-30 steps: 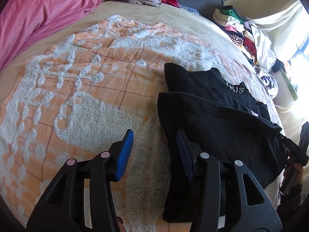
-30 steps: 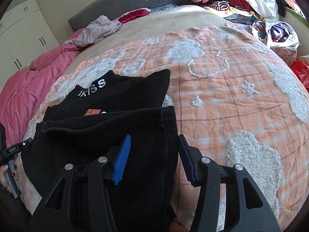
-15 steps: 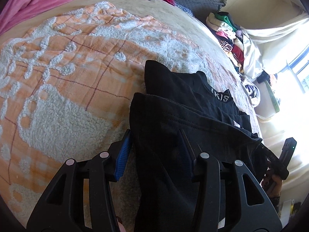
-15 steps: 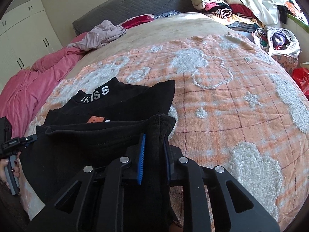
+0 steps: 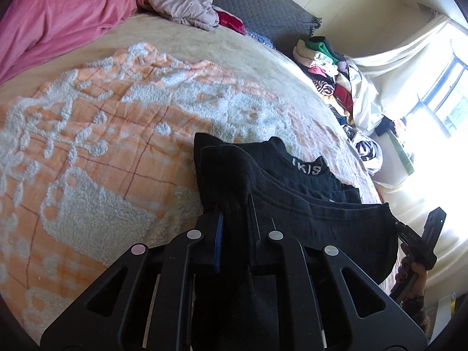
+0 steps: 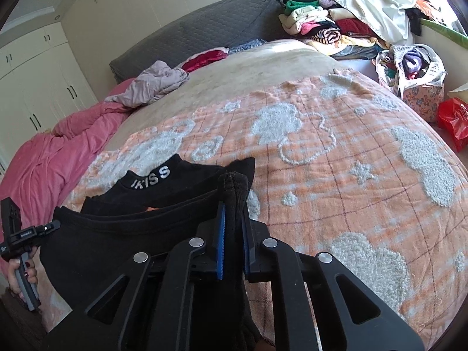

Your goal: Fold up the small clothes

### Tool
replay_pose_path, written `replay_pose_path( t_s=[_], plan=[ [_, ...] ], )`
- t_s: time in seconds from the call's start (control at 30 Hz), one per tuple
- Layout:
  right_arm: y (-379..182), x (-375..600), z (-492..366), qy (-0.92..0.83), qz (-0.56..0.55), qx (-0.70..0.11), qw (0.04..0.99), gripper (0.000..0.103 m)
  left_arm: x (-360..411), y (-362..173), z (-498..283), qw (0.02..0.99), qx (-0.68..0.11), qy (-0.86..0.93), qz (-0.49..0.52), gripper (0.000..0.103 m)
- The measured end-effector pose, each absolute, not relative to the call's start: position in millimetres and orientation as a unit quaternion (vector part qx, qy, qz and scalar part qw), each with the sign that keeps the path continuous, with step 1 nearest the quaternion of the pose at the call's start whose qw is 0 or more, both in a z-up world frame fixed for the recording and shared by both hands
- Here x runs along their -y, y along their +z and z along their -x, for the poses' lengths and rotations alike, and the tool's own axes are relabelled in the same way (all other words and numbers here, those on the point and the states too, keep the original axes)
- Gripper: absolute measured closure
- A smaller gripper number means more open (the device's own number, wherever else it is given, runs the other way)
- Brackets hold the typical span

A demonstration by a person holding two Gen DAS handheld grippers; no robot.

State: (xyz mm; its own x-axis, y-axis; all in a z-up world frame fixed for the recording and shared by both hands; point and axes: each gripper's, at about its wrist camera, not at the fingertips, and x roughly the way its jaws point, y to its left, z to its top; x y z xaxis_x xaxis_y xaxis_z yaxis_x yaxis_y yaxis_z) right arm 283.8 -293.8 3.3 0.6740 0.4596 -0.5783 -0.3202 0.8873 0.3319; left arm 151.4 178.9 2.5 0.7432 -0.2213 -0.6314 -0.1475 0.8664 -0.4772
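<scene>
spilling with clothes, patterned bag (image 6: pixel 421 99) sits beside bed (image 6: pixel 263 67).

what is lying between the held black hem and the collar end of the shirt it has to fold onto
Nothing visible. The left gripper and right gripper are both shut on the hem of the black shirt, lifted off the orange blanket. Between hem and lettered collar lies only the shirt's own fabric.
</scene>
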Motion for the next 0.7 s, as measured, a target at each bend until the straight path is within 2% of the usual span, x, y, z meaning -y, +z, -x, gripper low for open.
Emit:
replay_pose_path(
  t_s=[0.27, 0.7],
  plan=[
    [26.8, 300.4, -289.3, 0.200, -0.111, -0.287, 0.930, 0.095, -186.7, 41.9, -160.3, 0.917, -0.323, -0.014, 0.234, 0.097],
    [11.7, 282.6, -316.9, 0.158, -0.087, -0.302, 0.936, 0.095, -181.2, 27.3, -200.6, 0.923, -0.328, 0.030, 0.197, 0.097]
  ],
)
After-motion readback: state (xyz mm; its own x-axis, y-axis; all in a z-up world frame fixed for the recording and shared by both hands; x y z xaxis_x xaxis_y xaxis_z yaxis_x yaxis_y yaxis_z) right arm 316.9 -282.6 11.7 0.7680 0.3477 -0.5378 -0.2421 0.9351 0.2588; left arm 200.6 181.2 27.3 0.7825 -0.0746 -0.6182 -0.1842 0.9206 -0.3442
